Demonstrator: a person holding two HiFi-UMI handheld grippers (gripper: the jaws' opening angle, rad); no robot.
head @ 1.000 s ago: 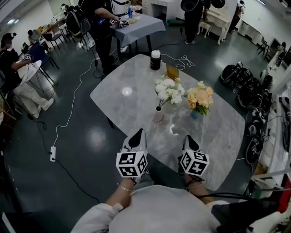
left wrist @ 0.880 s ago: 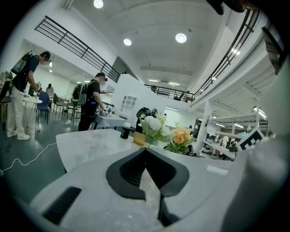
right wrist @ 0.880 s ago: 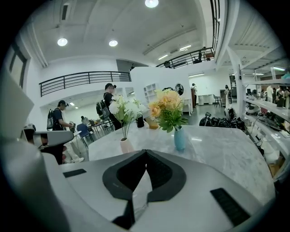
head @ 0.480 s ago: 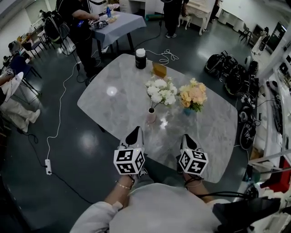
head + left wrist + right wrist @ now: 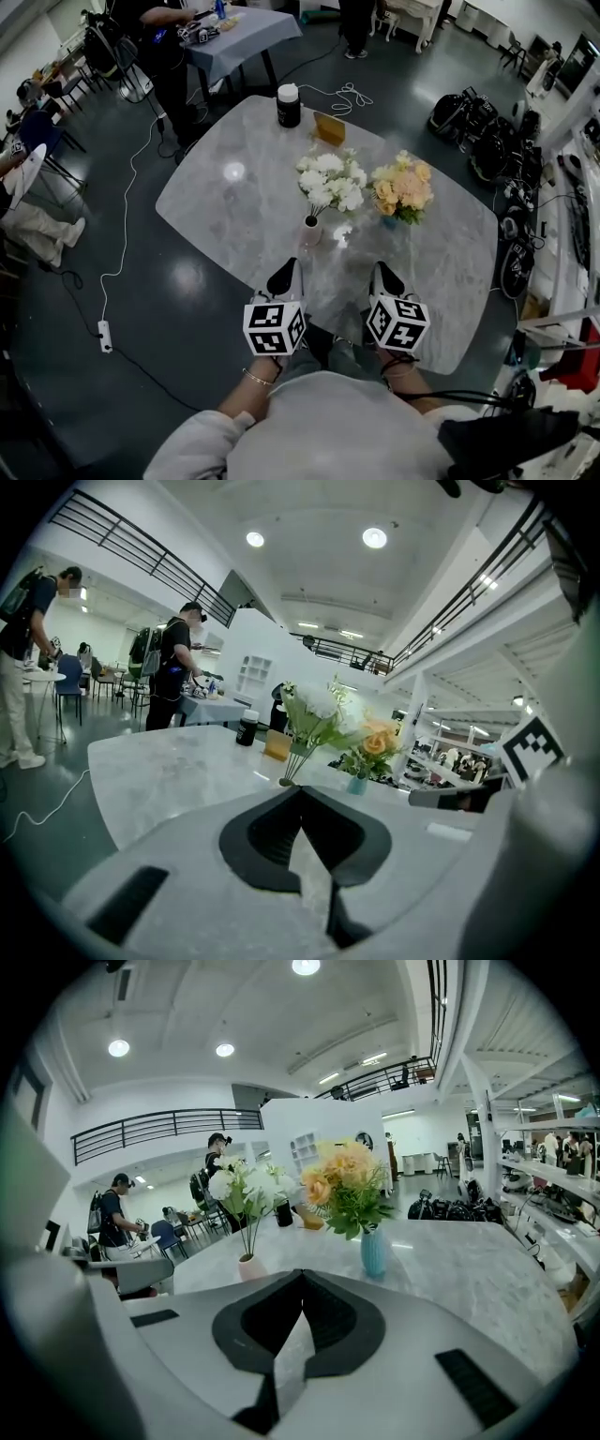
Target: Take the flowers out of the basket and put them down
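Two bunches stand upright in small vases mid-table: white flowers (image 5: 330, 180) in a pink vase (image 5: 311, 230), and yellow-orange flowers (image 5: 403, 190) in a blue vase (image 5: 373, 1251). A tan basket-like box (image 5: 328, 128) and a black jar with a white lid (image 5: 289, 105) sit at the far edge. My left gripper (image 5: 284, 277) and right gripper (image 5: 384, 278) hover side by side over the near edge of the grey marble table (image 5: 225, 206), both shut and holding nothing. They point toward the vases, well short of them. The left gripper view shows the white flowers (image 5: 314, 710) ahead.
People stand by a cloth-covered table (image 5: 239, 28) at the back left. A white cable and power strip (image 5: 105, 336) lie on the floor to the left. Black bags (image 5: 478, 131) are piled on the right.
The head view has swung slightly, so the table sits a little further left and up in the frame. Both grippers stay shut near the table's front edge.
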